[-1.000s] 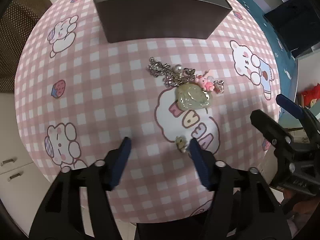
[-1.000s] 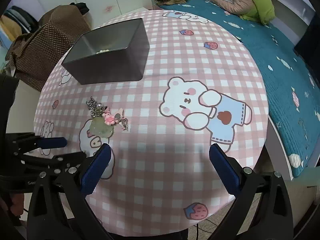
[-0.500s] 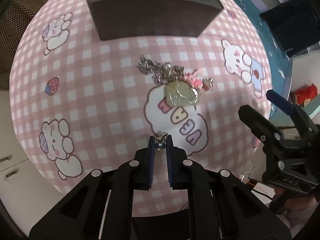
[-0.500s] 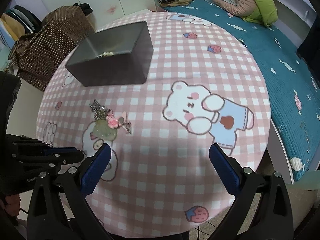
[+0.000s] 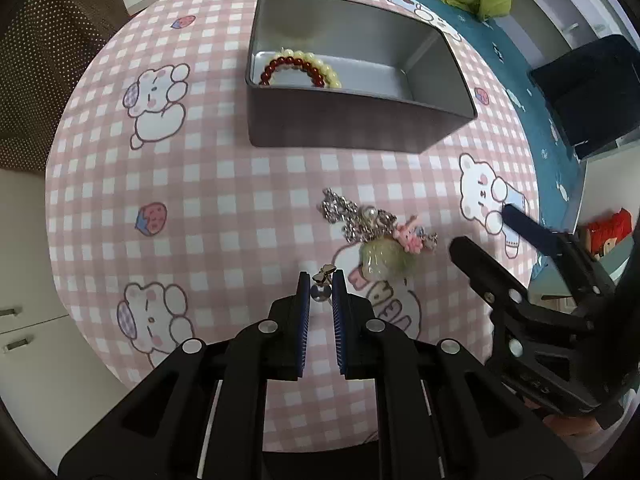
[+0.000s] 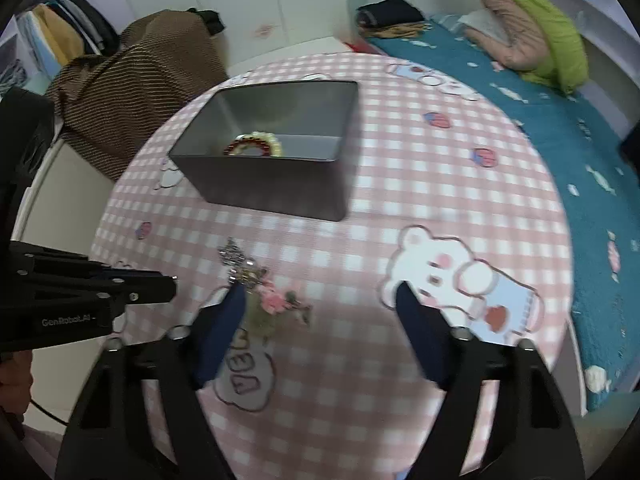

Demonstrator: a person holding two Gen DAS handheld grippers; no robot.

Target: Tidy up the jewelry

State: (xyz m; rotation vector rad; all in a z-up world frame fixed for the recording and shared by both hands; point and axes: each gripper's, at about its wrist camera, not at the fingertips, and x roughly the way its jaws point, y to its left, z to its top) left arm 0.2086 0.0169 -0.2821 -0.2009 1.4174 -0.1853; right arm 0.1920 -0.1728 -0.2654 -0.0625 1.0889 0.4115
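Observation:
My left gripper [image 5: 321,276] is shut on a small gold bow earring with a pearl [image 5: 322,285], held just above the pink checked tablecloth [image 5: 200,208]. A bunch of charms on a silver chain, with a pale green stone and a pink figure [image 5: 380,240], lies on the cloth to its right. My right gripper [image 6: 320,296] hovers over that bunch [image 6: 276,302]. Its jaws are closing, the bunch lies near the left finger, and the pads do not press on it. The grey metal tin [image 5: 360,128] stands behind, with red and cream bead bracelets [image 5: 300,68] inside.
The round table ends close on every side. A bed with a teal cover [image 6: 560,128] runs along the right. A brown dotted cloth [image 6: 132,72] is draped at the back left. A white cabinet [image 5: 24,280] stands at the left.
The left gripper shut on the earring and lifted it off the cloth, bringing the tin's inside into view. The right gripper moved over the charm bunch and its fingers came closer together.

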